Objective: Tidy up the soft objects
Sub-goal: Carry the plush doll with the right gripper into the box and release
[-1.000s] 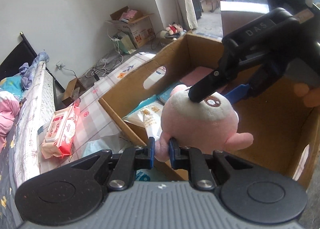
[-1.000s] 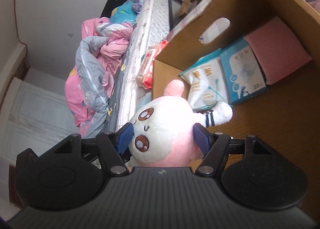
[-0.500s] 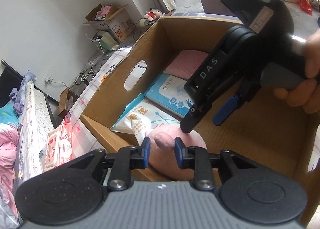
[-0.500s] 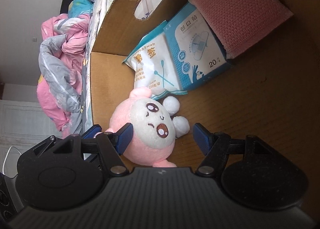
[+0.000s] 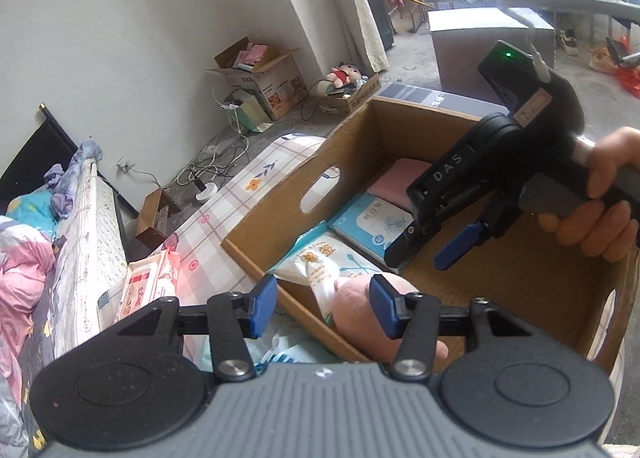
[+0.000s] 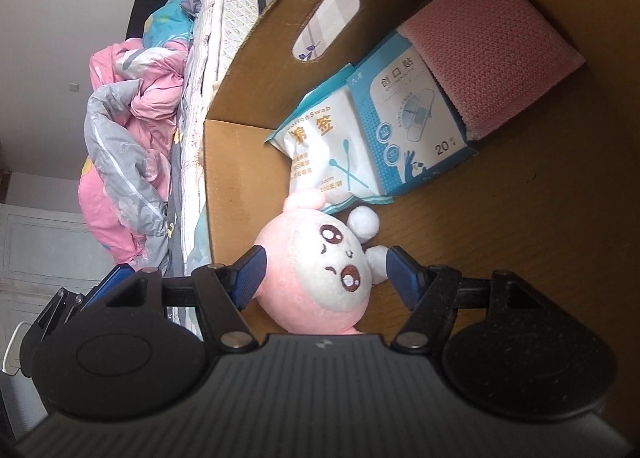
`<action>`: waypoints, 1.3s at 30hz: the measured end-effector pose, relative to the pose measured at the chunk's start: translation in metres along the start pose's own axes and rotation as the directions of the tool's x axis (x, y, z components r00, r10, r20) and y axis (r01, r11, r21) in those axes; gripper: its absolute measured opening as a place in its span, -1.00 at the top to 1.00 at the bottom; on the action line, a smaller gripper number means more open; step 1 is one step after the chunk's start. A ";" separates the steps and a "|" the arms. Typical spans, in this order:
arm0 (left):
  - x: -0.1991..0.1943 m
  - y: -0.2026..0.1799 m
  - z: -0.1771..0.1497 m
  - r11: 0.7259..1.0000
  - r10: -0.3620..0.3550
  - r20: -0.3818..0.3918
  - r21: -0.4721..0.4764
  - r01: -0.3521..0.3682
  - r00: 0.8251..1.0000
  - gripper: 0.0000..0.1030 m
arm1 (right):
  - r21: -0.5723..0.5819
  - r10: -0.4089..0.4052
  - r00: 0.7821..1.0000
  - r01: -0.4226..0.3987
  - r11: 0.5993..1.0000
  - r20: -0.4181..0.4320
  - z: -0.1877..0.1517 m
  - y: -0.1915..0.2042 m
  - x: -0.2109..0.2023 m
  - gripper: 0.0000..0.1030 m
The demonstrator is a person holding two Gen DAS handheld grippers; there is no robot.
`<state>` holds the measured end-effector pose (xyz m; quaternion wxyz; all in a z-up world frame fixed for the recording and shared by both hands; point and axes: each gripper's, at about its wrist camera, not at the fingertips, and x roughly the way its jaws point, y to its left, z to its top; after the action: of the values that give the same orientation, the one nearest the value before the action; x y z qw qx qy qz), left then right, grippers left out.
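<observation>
Inside the cardboard box [image 6: 560,242], a pink plush toy [image 6: 316,278] lay on the floor at the near corner, its white face with brown embroidered eyes turned upward. Two white pom-pom feet stuck out beside it, and one pink ear touched the edge of a white cotton swab pack [image 6: 332,146]. Next to that pack lay a blue adhesive bandage box [image 6: 412,118], and beyond it a pink knitted cloth [image 6: 488,50] sat against the far wall.

From the right wrist view, the right gripper [image 6: 324,274] hung just over the toy with its blue pads spread wide, one on each side of the plush body; neither pad pressed on it. From the left wrist view, the left gripper [image 5: 323,308] had its jaws opening, the pink plush [image 5: 360,310] seen between and below the fingers but not pinched. A hand [image 5: 600,198] gripped the right tool's handle above the box.

Outside the box, a pack of wet wipes [image 5: 146,290] lay on a checked sheet [image 5: 240,198], and a crumpled pink quilt [image 6: 120,138] was heaped on the mattress.
</observation>
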<state>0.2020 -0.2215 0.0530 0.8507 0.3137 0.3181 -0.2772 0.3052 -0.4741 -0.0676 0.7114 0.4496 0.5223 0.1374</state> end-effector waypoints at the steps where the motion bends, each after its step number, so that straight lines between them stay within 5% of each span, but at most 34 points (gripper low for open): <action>1: -0.005 0.005 -0.005 1.000 0.006 0.005 -0.021 -0.006 1.000 -0.09 | -0.009 0.008 1.000 -0.008 1.000 -0.001 -0.001 0.004 -0.001 -0.30; 9: -0.042 0.052 -0.070 0.966 0.073 -0.031 -0.247 -0.079 0.997 -0.14 | -0.143 -0.042 0.999 0.042 0.989 0.005 -0.005 0.046 0.011 -0.44; 19: -0.069 0.074 -0.151 0.908 0.101 -0.090 -0.400 -0.129 0.991 -0.14 | -0.028 -0.050 0.997 0.048 0.998 -0.064 0.003 0.022 0.040 -0.67; 23: -0.073 0.076 -0.163 0.892 0.092 -0.084 -0.437 -0.119 0.992 -0.14 | 0.001 -0.037 0.995 0.037 0.999 -0.095 -0.005 0.015 0.054 -0.72; 30: -0.073 0.077 -0.169 0.883 0.078 -0.063 -0.459 -0.098 0.995 -0.14 | 0.051 -0.092 0.994 0.095 0.994 -0.052 -0.023 0.017 0.046 -0.48; 39: -0.076 0.085 -0.180 0.868 0.059 -0.041 -0.491 -0.072 0.997 -0.14 | 0.075 -0.252 0.966 0.255 0.964 -0.055 -0.037 0.034 0.015 -0.49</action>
<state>0.1436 -0.0177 0.0293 0.9074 0.1011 0.3778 -0.1542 0.2890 -0.4269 -0.0525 0.6923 0.4044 0.5967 0.0339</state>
